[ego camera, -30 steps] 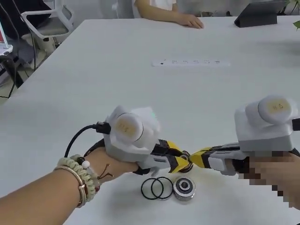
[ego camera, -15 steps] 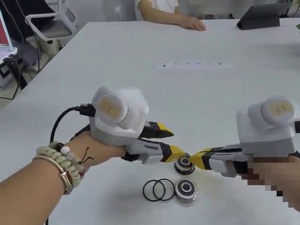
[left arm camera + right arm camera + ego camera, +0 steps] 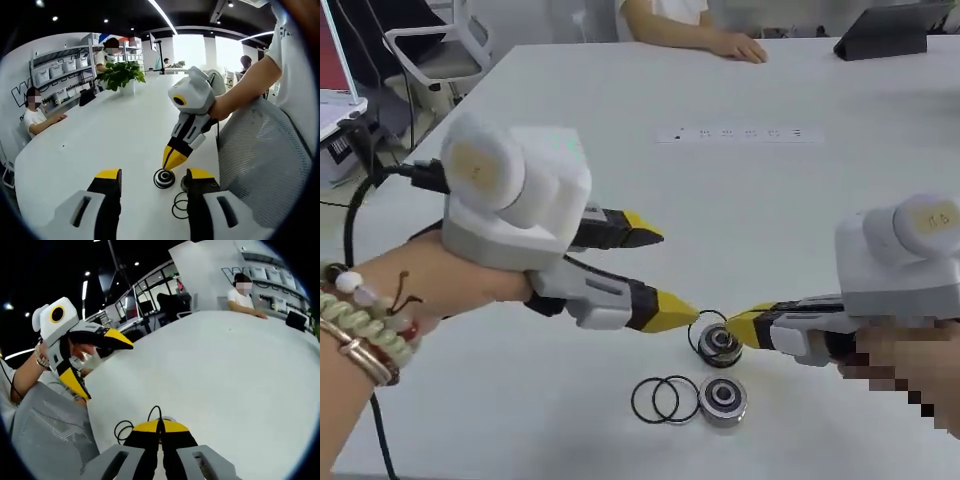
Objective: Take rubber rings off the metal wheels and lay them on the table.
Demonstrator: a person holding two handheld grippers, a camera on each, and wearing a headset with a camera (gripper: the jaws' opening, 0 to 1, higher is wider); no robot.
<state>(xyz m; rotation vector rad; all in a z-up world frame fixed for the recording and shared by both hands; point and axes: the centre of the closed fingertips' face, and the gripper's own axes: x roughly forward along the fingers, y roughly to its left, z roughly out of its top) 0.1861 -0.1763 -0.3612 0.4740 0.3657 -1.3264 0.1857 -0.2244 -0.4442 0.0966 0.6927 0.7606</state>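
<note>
A metal wheel (image 3: 721,344) lies on the white table (image 3: 740,210), with a thin black rubber ring (image 3: 703,322) standing loose around it. My right gripper (image 3: 736,326) is shut, its yellow tips pinching that ring at the wheel's right side; the ring loops up from the tips (image 3: 154,413). My left gripper (image 3: 670,273) hangs open just left of the wheel, holding nothing. A second wheel (image 3: 722,398) and two loose rings (image 3: 660,399) lie nearer me. In the left gripper view the right gripper (image 3: 172,160) touches the wheel (image 3: 163,178).
A white power strip (image 3: 740,133) lies mid-table. A person sits at the far edge with a hand (image 3: 735,46) on the table, and a dark tablet stand (image 3: 885,32) is at the far right. Office chairs (image 3: 430,55) stand off the left edge.
My left gripper has opened, risen and drawn back left from the wheel. The right gripper stays shut at the wheel, and the ring now stands loose around it.
</note>
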